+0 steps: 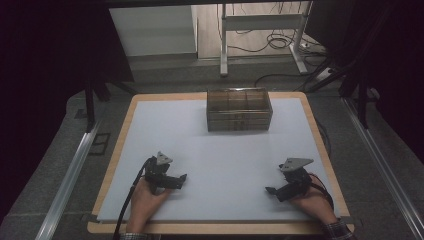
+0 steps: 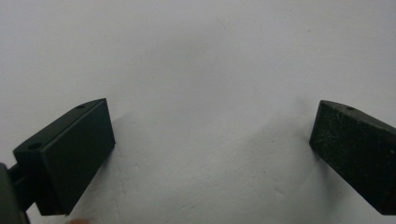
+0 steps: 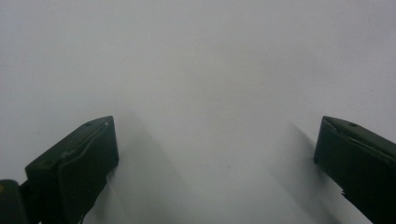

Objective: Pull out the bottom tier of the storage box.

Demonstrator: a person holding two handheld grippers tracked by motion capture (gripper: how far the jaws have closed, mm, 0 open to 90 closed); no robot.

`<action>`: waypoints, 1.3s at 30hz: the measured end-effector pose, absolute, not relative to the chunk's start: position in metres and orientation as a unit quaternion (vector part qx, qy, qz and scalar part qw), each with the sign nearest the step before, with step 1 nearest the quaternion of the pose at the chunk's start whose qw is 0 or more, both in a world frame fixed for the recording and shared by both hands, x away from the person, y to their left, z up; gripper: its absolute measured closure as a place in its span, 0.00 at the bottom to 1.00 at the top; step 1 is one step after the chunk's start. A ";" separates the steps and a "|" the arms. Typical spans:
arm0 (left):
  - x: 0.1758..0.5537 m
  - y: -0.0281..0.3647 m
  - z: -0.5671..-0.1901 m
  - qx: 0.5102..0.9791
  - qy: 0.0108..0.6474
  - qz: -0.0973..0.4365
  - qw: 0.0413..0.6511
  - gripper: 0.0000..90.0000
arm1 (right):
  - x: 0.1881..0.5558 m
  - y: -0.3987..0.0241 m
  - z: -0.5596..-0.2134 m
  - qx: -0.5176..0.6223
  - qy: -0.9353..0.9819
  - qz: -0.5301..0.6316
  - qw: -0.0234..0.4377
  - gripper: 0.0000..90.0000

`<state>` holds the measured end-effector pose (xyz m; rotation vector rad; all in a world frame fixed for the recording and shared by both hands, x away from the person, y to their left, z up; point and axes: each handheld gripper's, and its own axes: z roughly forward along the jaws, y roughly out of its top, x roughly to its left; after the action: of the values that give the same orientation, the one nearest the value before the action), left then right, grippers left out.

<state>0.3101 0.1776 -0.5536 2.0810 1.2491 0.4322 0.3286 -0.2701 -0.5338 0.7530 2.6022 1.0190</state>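
High view. My left gripper (image 1: 183,177) sits at about seven o'clock on the white table top (image 1: 220,150), held in my left hand (image 1: 149,197); its tips point toward three o'clock. My right gripper (image 1: 270,190) sits at about five o'clock, held in my right hand (image 1: 312,202); its tips point toward nine o'clock. The two grippers face each other and stand well apart, both low over the surface. A brown see-through box (image 1: 239,109) with compartments stands at twelve o'clock, near the far edge, well apart from both grippers. A cable (image 1: 131,192) trails from my left gripper toward six o'clock.

Left gripper view. My left gripper (image 2: 212,140) has its two black jaws spread wide, one at eight o'clock and one at four o'clock. Between them lies bare white table top (image 2: 201,56); they hold nothing.

Right gripper view. My right gripper (image 3: 217,151) likewise has its jaws spread wide, at eight and four o'clock, with bare white table top (image 3: 201,60) between them. They hold nothing. The picture is slightly hazy.
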 end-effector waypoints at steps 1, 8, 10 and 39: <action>0.310 0.178 -0.554 0.796 0.478 0.165 0.332 0.00 | 0.329 -0.270 -0.534 0.258 0.892 0.349 0.123 0.00; 0.310 0.178 -0.554 0.796 0.478 0.166 0.332 0.00 | 0.328 -0.270 -0.534 0.257 0.892 0.349 0.124 0.00; 0.310 0.178 -0.554 0.796 0.478 0.165 0.332 0.00 | 0.328 -0.270 -0.534 0.257 0.893 0.349 0.124 0.00; 0.310 0.178 -0.553 0.799 0.476 0.165 0.329 0.00 | 0.329 -0.270 -0.527 0.254 0.897 0.341 0.125 0.11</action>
<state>0.3101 0.1781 -0.5533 2.0909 1.2453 0.4328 0.3293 -0.2699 -0.5270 0.7389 2.6123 0.9920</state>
